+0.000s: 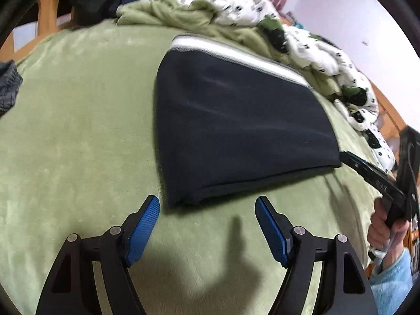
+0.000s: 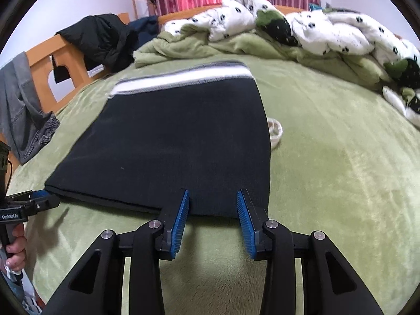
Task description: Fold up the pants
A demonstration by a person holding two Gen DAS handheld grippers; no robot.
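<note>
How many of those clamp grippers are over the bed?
2. The left gripper hovers before the folded pants' near left corner; the right gripper is at their near right edge. Both hold nothing.

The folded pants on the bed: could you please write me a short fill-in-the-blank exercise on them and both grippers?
1. The dark pants lie folded on a ____ blanket.
2. The band along the pants' far edge is mostly ____.
3. Nothing is held between the blue pads of the left gripper, so its jaws are ____.
4. The right gripper points at the pants' ____ edge.

Missing words: green; white; open; near
</note>
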